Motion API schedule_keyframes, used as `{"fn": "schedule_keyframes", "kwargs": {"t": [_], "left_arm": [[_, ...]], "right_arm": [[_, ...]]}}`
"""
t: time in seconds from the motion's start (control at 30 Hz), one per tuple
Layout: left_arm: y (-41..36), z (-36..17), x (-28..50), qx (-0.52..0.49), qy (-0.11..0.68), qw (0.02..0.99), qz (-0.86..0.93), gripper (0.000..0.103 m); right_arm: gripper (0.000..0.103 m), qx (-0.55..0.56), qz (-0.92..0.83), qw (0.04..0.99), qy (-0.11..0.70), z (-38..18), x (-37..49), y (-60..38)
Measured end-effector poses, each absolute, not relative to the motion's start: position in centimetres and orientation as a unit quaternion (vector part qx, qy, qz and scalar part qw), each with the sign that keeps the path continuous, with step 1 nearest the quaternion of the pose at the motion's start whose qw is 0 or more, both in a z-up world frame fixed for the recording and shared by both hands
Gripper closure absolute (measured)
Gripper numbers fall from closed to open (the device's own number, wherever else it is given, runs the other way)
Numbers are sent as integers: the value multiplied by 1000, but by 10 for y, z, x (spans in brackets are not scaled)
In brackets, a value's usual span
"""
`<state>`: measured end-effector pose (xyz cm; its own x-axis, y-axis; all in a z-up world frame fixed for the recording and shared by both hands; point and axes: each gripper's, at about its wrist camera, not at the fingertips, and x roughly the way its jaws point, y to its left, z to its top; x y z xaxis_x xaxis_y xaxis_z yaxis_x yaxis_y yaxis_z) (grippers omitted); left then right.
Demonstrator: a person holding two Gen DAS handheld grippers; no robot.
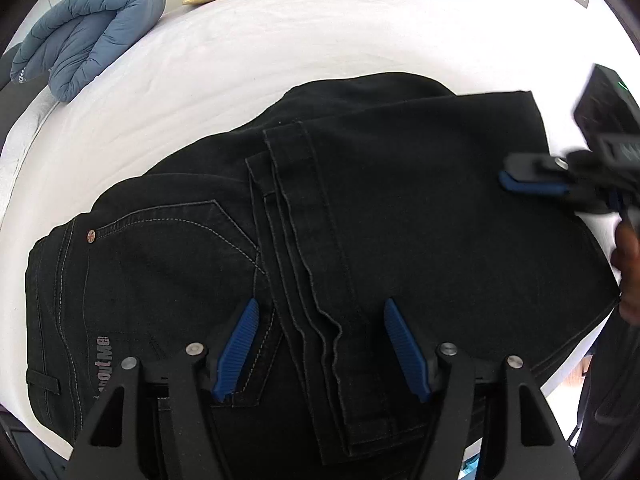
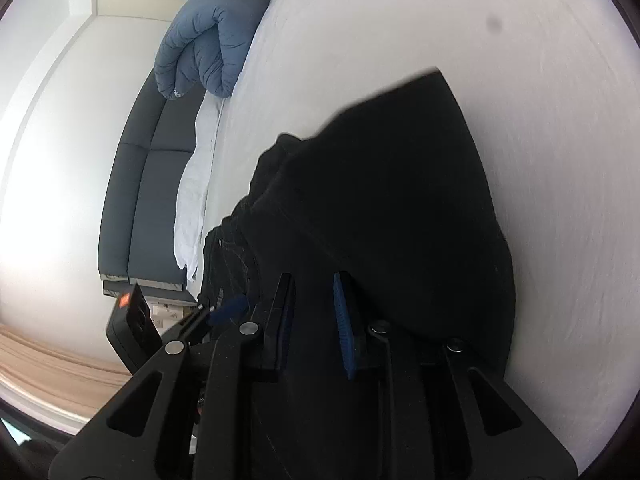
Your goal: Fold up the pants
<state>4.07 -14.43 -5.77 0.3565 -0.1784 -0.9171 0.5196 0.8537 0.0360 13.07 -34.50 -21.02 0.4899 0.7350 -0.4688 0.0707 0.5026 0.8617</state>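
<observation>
Pants lay folded on the bed, long axis running left to right. The left claw hovered wide open over the cuffs; the right claw, partly open and empty, sat at the folded edge.

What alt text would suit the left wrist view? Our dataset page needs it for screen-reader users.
Black jeans lie folded on a white bed, leg hems laid over the back-pocket seat. The left gripper hovers open above the hems, and the right gripper reaches in at the right edge. A rolled blue duvet and two pillows sit at the far side.
</observation>
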Motion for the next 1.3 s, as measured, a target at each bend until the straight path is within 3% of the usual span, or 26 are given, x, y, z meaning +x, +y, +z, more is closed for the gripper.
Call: {"fn": "schedule_keyframes", "kwargs": {"t": [0.33, 0.53, 0.63, 0.73, 0.77, 0.87, 0.93, 0.97, 1.0, 1.07, 1.3], "left_arm": [[-136, -57, 46, 149, 523, 810, -219, 35], [-128, -58, 48, 142, 521, 812, -221, 35], [-124, -58, 47, 136, 520, 813, -223, 35], [-116, -62, 49, 125, 517, 816, -226, 33], [-111, -61, 49, 114, 515, 819, -229, 32], [-84, -50, 46, 50, 514, 824, -235, 29], [-54, -40, 40, -4, 503, 836, -219, 19], [-38, -36, 36, -29, 495, 844, -205, 10], [-19, -31, 32, -59, 487, 851, -189, 6], [27, -26, 22, -134, 473, 857, -157, 3], [170, -41, 7, -347, 431, 831, -53, 3]], "right_arm": [[83, 378, 265, 724, 512, -197, 40, -296], [83, 386, 304, 755, 434, -145, 47, -307], [83, 398, 305, 741, 447, -161, 80, -306], [83, 384, 223, 723, 530, -215, 93, -307], [88, 396, 223, 740, 496, -213, 86, -311], [84, 374, 211, 757, 492, -198, 74, -306], [79, 367, 202, 761, 495, -188, 67, -303], [65, 371, 205, 762, 490, -183, 63, -302], [40, 376, 206, 764, 483, -177, 61, -300], [19, 382, 209, 774, 460, -158, 62, -294], [19, 398, 261, 763, 437, -111, 109, -258]]}}
